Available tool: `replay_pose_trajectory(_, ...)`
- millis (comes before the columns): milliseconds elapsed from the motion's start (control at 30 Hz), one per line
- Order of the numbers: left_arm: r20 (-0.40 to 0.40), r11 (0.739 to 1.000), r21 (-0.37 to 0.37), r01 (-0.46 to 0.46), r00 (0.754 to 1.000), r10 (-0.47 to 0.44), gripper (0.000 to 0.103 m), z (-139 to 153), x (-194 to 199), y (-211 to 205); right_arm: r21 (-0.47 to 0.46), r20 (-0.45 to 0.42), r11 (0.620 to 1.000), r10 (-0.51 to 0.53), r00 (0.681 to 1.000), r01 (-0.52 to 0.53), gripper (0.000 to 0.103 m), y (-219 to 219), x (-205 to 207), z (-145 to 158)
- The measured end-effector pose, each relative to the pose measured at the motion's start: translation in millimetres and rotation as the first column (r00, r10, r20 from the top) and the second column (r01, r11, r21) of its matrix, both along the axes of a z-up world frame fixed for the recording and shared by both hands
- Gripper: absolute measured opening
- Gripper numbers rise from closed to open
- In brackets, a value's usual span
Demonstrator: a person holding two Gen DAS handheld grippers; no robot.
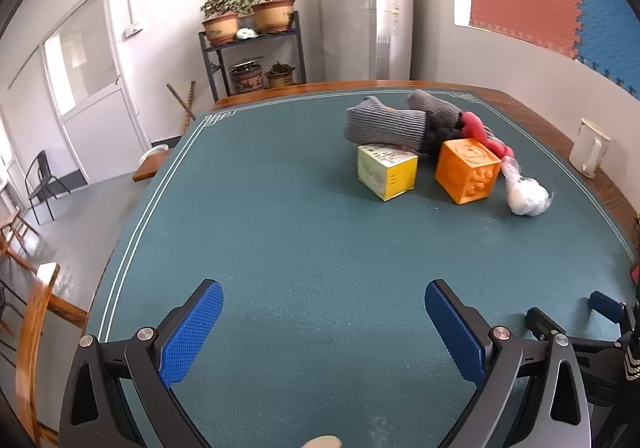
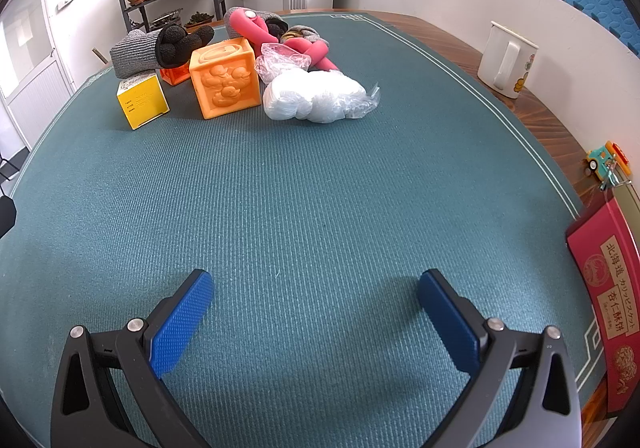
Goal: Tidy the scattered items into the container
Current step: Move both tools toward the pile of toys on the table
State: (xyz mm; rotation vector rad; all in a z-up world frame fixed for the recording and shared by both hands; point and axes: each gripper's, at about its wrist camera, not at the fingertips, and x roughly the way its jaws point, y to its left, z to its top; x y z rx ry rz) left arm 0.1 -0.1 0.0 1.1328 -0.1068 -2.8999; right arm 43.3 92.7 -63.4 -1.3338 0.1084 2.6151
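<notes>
The left gripper [image 1: 324, 312] tilts downward over the table mat, its two blue-padded fingers [image 1: 194, 332] spread wide with nothing between them and nothing touching the pads. The right gripper [image 2: 316, 302] leans down more steeply beside it, its blue fingers [image 2: 182, 322] equally wide apart and just as empty, hanging above bare mat. In the left wrist view the right gripper's black frame and one blue pad show at the lower right edge, so the two tools sit close side by side.
</notes>
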Motion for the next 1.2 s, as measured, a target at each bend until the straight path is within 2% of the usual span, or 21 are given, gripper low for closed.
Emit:
replay_pose_trajectory(133, 0.023, 1.000, -0.001, 0.007, 1.000, -0.007, 0.102, 1, 9, -5, 0.000, 0.000, 1.000, 0.000, 1.000, 0.000, 0.102, 0, 0, 0)
replay_pose_trajectory(200, 0.054, 1.000, 0.002, 0.000, 0.999, 0.000, 0.102, 4, 19, -30, 0.000, 0.000, 1.000, 0.000, 1.000, 0.000, 0.102, 0, 0, 0)
replay_pose_trajectory(267, 0.097, 0.998, 0.056, -0.021, 0.995, 0.015, 0.102, -3, 13, -58, 0.000, 0.000, 1.000, 0.000, 1.000, 0.000, 0.102, 0, 0, 0)
replay_pose_trajectory(300, 0.102, 0.998, 0.060, -0.036, 0.994, 0.030, 0.102, -8, 11, -61, 0.000, 0.000, 1.000, 0.000, 1.000, 0.000, 0.102, 0, 0, 0)
replay_pose_trajectory(1200, 0.168, 0.997, 0.019, -0.076, 0.983, 0.072, 0.102, -31, -2, -62, -0.002, 0.002, 1.000, 0.012, 1.000, -0.012, 0.102, 2, 3, -2)
